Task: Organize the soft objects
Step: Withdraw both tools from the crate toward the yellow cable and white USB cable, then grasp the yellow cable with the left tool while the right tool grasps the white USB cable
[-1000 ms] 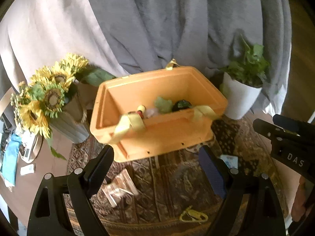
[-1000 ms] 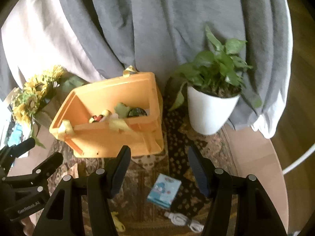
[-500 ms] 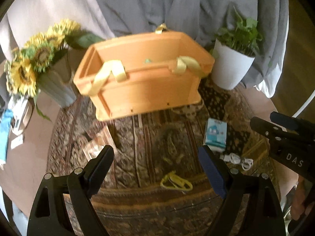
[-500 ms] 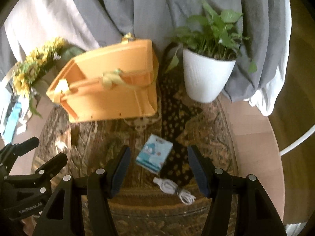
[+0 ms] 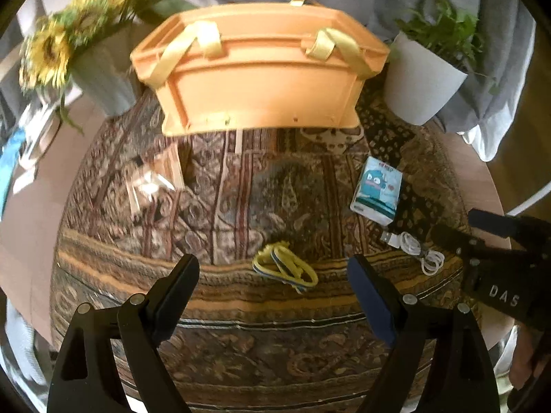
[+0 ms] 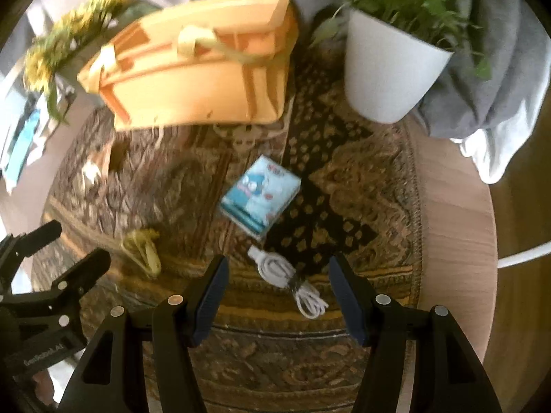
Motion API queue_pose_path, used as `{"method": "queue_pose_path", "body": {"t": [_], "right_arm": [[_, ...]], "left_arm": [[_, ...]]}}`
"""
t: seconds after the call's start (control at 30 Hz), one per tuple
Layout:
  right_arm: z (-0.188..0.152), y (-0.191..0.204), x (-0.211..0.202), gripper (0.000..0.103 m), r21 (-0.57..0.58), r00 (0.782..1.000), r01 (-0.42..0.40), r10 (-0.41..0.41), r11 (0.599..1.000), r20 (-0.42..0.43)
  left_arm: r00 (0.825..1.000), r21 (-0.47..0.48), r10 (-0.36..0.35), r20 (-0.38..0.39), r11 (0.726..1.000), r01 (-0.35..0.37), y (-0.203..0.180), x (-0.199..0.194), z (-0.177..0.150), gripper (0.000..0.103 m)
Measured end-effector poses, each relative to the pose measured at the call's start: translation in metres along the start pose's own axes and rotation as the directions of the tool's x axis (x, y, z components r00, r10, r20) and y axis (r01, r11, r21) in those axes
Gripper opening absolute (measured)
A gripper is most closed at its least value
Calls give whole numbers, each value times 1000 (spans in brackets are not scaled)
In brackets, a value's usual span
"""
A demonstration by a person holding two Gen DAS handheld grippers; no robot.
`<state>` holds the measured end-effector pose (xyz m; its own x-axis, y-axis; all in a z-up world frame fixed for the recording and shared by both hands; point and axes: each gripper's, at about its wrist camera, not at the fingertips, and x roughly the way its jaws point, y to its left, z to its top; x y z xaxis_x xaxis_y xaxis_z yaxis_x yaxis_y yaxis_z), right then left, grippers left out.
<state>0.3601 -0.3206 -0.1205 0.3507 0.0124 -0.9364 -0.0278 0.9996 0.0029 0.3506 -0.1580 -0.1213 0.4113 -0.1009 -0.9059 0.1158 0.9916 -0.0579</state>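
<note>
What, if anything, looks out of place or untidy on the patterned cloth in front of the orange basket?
Four items lie loose on the cloth, outside the orange basket: a clear packet, a yellow band, a blue tissue pack and a coiled white cable.

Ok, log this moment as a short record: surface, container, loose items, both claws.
surface: patterned rug over a round wooden table
container: orange bin with yellow straps, at the far side
loose items: blue tissue pack, white cable, yellow band bundle, clear plastic bag
flanking: sunflower vase, white plant pot
left claw: open, empty, above the band bundle
right claw: open, empty, above the cable
</note>
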Motion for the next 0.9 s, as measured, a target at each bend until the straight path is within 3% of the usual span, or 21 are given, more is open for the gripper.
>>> {"method": "queue_pose_path", "body": {"t": [0.2,0.33,0.5,0.67,0.9], "right_arm": [[3,-1,22,61,-87,992,-40,29,995,-123],[7,2,39,61,-139,976,-49,18,989,-216],[11,4,56,61,-182,954,-74,16,981,-298],[9,4,68,61,-200,940,-84,11,976,-341],[8,8,77,58,-236,946,-72,-9,969,-324]], "left_arm": [[997,-78,-30,-71,997,25,0,17,-2,89],[990,-137,-60,-125,990,42,4,32,3,89],[983,-173,-46,-176,985,15,5,49,8,88],[976,-206,-41,-213,978,-4,3,64,9,82],[964,-264,-23,-265,963,-49,0,86,9,67]]}}
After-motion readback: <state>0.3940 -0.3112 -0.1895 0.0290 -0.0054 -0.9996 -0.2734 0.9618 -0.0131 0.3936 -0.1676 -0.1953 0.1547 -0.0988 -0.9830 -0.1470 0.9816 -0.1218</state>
